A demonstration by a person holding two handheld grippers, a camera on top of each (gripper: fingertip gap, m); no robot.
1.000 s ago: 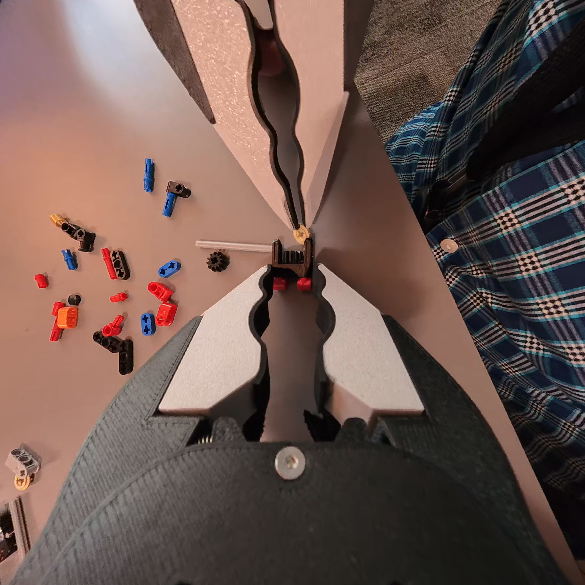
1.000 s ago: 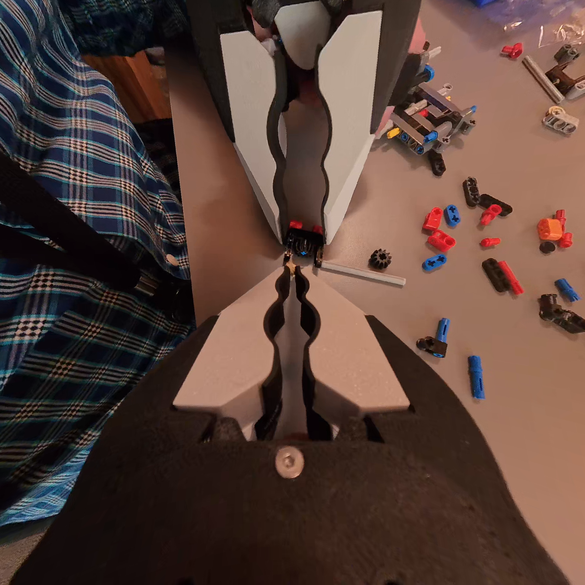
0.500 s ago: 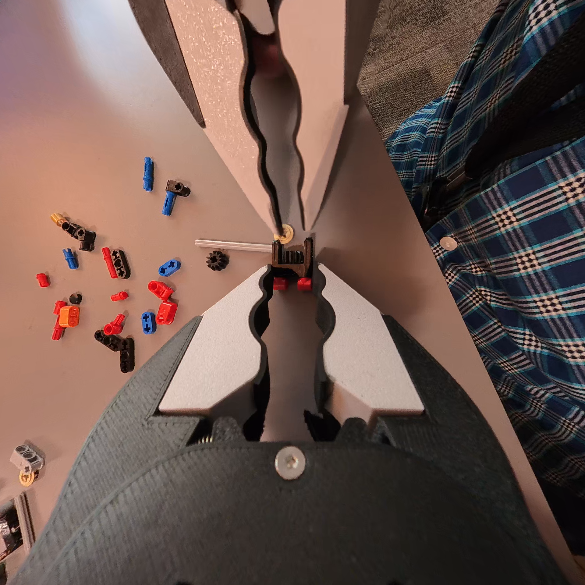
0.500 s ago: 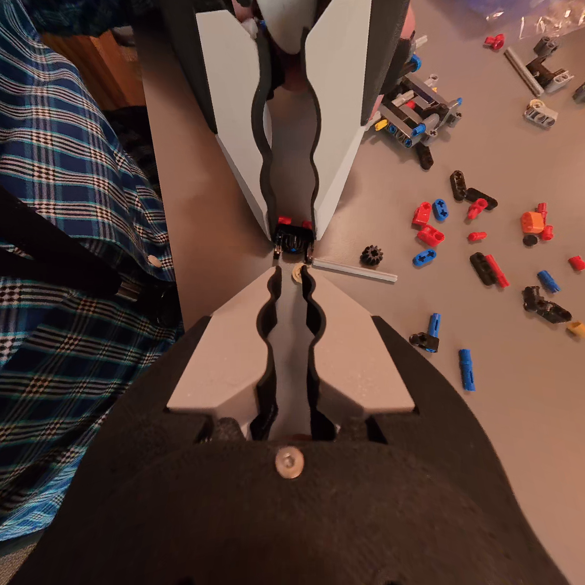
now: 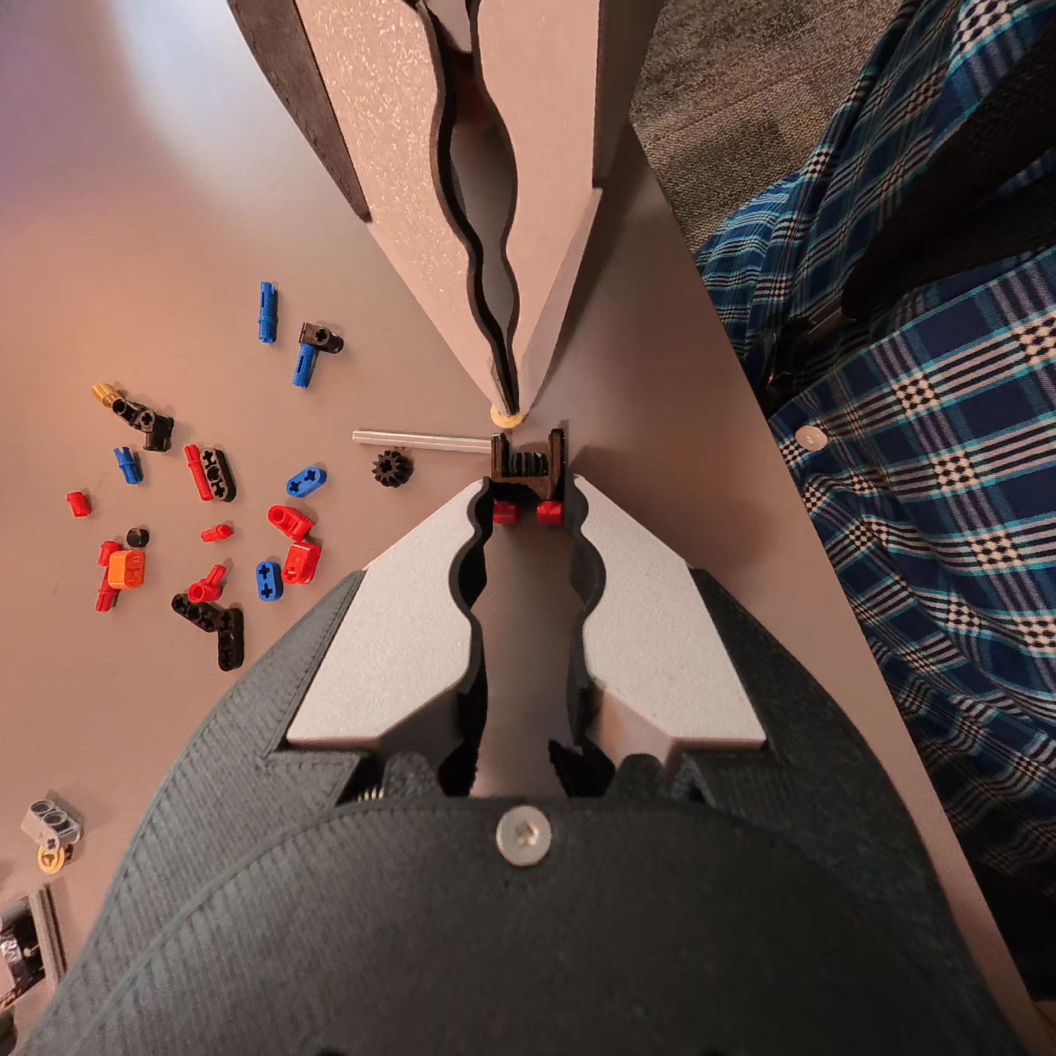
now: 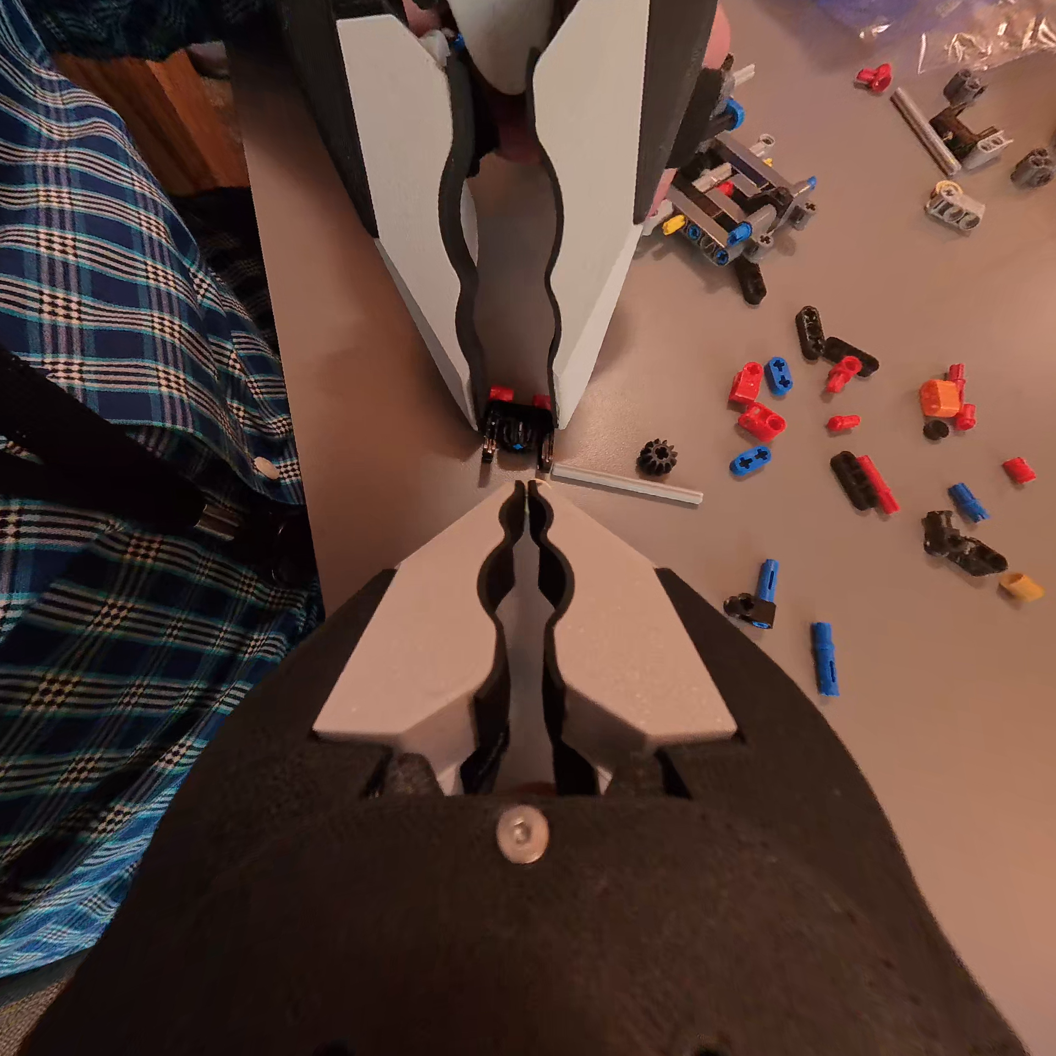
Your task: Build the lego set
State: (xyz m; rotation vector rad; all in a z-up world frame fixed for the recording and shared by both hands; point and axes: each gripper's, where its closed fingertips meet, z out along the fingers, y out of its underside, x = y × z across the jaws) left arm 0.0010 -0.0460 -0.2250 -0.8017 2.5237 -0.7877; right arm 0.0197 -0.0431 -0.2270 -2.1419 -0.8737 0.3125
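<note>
black gear bracket [image 5: 527, 468] sits clamped in my left gripper [image 5: 527, 503], steadied so my right gripper [image 6: 526, 486], pinched on what looks like a tan bush [image 5: 506, 419], can align it.

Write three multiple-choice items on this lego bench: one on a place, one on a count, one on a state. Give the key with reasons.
1. Where does the loose black gear lie?
A. just below the pale rod
B. on the orange block
C. inside the right gripper

2. How many red pegs stick out of the black frame toward the left gripper?
A. none
B. two
C. five

3. What does the right gripper pinch?
A. nothing
B. a blue pin
C. a tan ring

Key: 1 A, the gear sits on the table by the rod; 2 B, two pegs show between the jaws; 3 C, the ring shows at its closed tips.
</note>
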